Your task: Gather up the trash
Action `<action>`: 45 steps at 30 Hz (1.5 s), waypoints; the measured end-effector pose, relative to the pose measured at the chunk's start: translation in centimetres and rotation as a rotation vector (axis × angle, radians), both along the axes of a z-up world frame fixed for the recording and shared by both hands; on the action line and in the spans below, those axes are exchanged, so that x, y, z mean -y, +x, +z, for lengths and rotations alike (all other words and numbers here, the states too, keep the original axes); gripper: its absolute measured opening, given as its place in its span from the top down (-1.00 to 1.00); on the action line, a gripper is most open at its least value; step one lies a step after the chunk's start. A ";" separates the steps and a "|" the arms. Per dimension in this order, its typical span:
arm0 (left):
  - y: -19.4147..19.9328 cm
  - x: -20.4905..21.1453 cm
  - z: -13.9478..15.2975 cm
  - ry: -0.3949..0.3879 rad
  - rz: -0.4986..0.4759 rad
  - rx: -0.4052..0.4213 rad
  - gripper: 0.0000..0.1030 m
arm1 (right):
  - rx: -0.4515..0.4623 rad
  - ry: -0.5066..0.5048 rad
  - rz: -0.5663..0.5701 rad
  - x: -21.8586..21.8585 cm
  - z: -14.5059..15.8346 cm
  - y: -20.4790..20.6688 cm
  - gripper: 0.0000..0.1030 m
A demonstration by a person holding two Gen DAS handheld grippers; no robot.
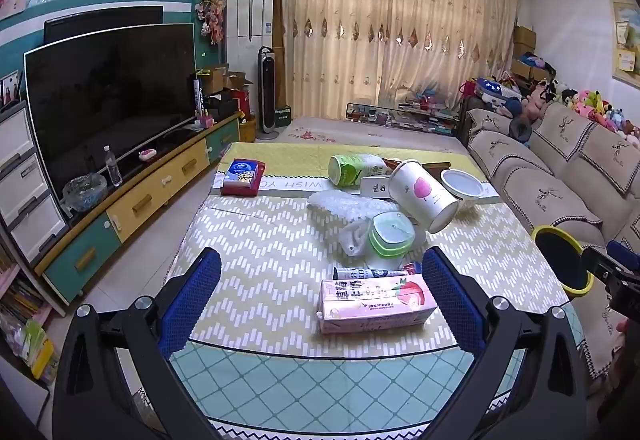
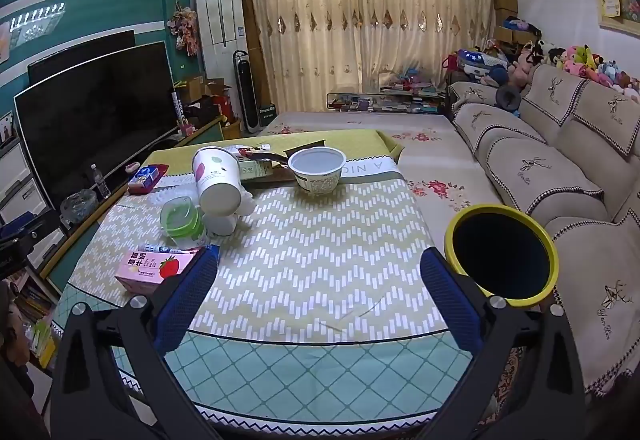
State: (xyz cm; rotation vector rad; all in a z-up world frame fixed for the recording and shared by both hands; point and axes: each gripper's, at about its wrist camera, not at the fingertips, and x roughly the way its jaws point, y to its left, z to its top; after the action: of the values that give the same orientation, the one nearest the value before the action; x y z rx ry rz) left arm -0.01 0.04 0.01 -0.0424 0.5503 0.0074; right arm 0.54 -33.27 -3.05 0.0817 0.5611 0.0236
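Observation:
Trash lies on the cloth-covered table (image 1: 256, 264): a pink strawberry milk carton (image 1: 376, 304) on its side, a small tube (image 1: 372, 273) behind it, a clear cup with a green lid (image 1: 390, 236), bubble wrap (image 1: 352, 204), a tipped white paper cup (image 1: 424, 195), a green can (image 1: 352, 168) and a white bowl (image 1: 462, 187). My left gripper (image 1: 320, 300) is open, just in front of the carton. My right gripper (image 2: 318, 292) is open and empty over bare cloth, the carton (image 2: 154, 268) at its left. A yellow-rimmed black bin (image 2: 502, 254) stands at the table's right edge.
A red and blue box (image 1: 243, 176) sits at the table's far left. A TV (image 1: 108, 99) on a low cabinet runs along the left. A beige sofa (image 2: 560, 175) runs along the right. A floor mat and curtains lie beyond.

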 end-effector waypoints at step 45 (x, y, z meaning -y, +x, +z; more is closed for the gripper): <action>-0.3 0.3 -0.1 -0.005 -0.015 -0.008 -0.93 | -0.020 -0.001 0.010 -0.4 -0.8 0.6 -0.88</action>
State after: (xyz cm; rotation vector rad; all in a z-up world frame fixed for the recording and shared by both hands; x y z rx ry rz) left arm -0.33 -0.29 -0.07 -0.0431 0.5589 -0.0086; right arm 1.13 -32.82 -3.84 0.0780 0.5815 0.0325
